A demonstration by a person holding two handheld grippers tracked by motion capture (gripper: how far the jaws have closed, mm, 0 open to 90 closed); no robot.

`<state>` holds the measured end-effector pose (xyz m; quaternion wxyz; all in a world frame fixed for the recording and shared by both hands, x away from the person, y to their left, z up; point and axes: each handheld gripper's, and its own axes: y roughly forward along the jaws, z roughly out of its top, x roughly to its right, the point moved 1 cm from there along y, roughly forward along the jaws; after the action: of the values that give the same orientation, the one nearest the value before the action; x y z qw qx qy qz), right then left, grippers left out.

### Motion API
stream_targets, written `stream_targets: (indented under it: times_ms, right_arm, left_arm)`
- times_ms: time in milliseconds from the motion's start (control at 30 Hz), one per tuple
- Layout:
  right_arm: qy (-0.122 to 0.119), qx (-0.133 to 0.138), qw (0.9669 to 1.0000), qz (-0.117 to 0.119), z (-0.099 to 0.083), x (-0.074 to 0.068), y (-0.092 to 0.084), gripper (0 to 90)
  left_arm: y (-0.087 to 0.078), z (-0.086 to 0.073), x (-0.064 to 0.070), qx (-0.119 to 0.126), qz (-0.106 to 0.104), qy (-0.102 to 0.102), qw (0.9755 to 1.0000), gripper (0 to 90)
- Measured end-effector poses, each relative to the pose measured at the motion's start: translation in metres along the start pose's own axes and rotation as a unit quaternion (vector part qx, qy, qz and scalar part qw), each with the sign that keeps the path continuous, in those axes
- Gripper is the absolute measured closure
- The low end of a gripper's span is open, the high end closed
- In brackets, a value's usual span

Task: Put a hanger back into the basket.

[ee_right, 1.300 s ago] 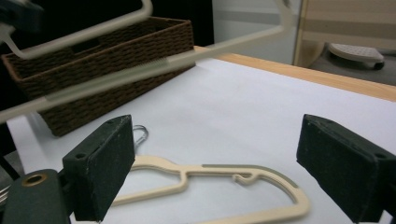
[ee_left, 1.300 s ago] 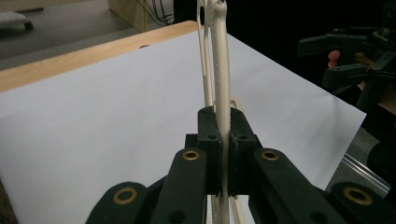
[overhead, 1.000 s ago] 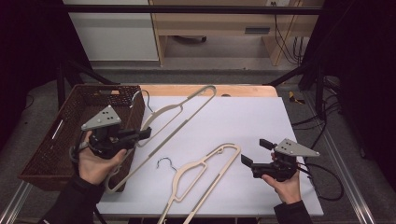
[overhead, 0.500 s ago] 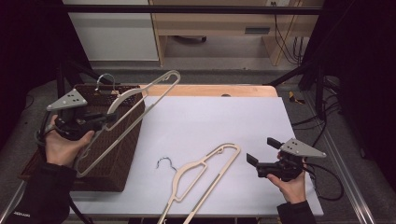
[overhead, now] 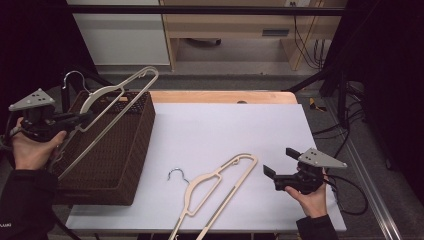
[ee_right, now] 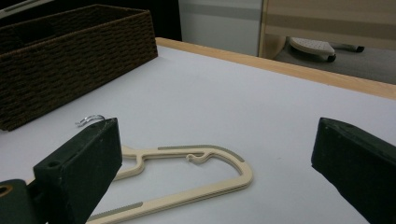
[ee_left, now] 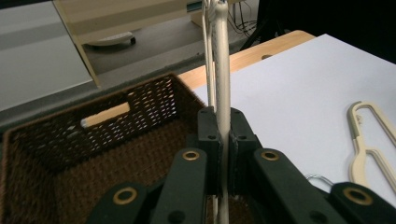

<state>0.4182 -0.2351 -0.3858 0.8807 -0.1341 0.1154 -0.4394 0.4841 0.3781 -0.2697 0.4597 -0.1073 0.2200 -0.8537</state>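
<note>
My left gripper (overhead: 82, 120) (ee_left: 223, 154) is shut on a cream hanger (overhead: 112, 112) (ee_left: 221, 70), holding it up tilted above the dark wicker basket (overhead: 127, 165) (ee_left: 51, 154) at the table's left edge. The hanger's metal hook (overhead: 70, 77) points up and to the far left. A second cream hanger (overhead: 220, 187) (ee_right: 187, 170) lies flat near the table's front, its hook (overhead: 176, 173) (ee_right: 91, 119) toward the basket. My right gripper (overhead: 277, 165) (ee_right: 215, 158) stands open just right of that hanger, nothing between its jaws.
White sheet (overhead: 225, 130) covers the table; a wooden strip (overhead: 220, 96) shows along its far edge. A light wooden handle (ee_left: 105, 115) lies across the basket's far wall. Beyond the table stand a wooden bench (overhead: 235, 25) and cables (overhead: 345, 125) on the right.
My left gripper has carried its hanger from the table's surface leftward and up over the basket. The right gripper and the lying hanger have barely moved.
</note>
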Motion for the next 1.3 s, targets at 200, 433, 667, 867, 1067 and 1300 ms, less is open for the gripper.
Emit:
stream_targets:
  times_ms: [200,433,667,867,1067,1300]
  right_arm:
    - [-0.003,-0.002,1.0000,-0.001,0.000,0.000,0.001,2.1]
    - [-0.003,-0.005,1.0000,0.003,-0.001,0.000,0.001,2.1]
    - [-0.008,-0.005,1.0000,0.003,-0.001,0.000,0.001,2.1]
    - [-0.007,-0.007,0.9999,0.004,-0.001,-0.001,0.002,2.1]
    - [-0.009,-0.011,0.9999,0.006,-0.002,-0.002,0.004,2.1]
    - [-0.011,-0.014,0.9998,0.005,-0.002,-0.002,0.005,2.1]
  left_arm:
    - [-0.003,-0.018,-0.020,-0.017,0.006,-0.007,0.9998,86.2]
    - [-0.002,-0.028,-0.033,-0.021,0.015,-0.015,0.9995,86.2]
    - [0.008,-0.030,-0.035,-0.056,0.029,0.009,0.9980,86.2]
    - [0.020,-0.045,-0.040,-0.071,0.025,-0.002,0.9972,86.2]
    - [0.035,-0.066,-0.038,-0.100,0.028,0.003,0.9946,86.2]
    - [0.059,-0.084,-0.033,-0.135,0.037,-0.005,0.9901,85.8]
